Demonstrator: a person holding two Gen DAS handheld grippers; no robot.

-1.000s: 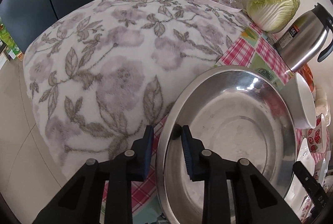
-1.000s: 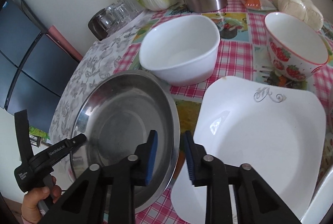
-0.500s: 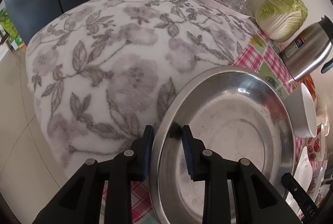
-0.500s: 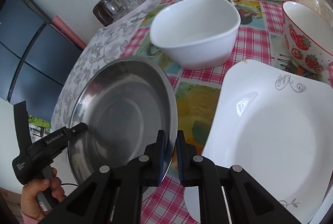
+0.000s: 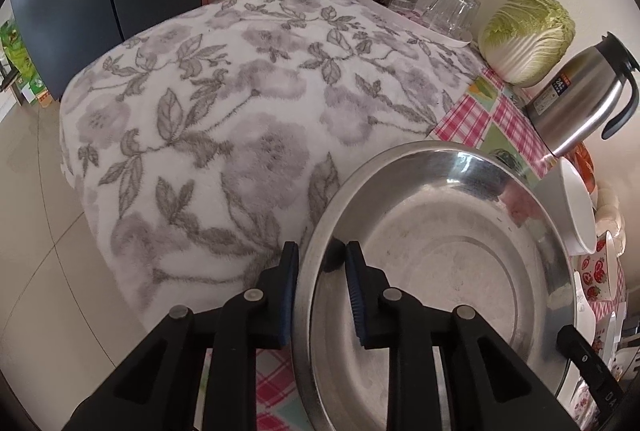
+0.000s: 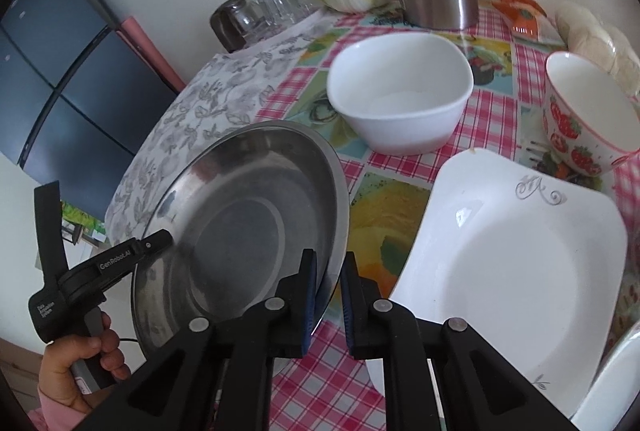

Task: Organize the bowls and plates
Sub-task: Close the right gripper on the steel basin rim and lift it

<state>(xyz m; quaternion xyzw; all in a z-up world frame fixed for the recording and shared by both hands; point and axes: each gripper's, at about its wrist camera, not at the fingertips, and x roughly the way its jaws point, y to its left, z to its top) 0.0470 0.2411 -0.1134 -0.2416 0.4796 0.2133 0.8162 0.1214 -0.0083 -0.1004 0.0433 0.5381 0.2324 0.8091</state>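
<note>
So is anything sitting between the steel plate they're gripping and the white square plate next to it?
Nothing visible does. The steel plate is gripped at opposite rims by the left gripper and the right gripper, and only bare checked tablecloth lies between it and the white square plate. The white bowl stands farther back, off that path.

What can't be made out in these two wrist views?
- Metal pan: near rim cut off by the bottom edge and gripper arms, left view.
- Square white plate: near corner hidden behind the right gripper.
- Kettle: label print too small.
- Whether the pan's underside rests on the tablecloth: hidden by the pan.
</note>
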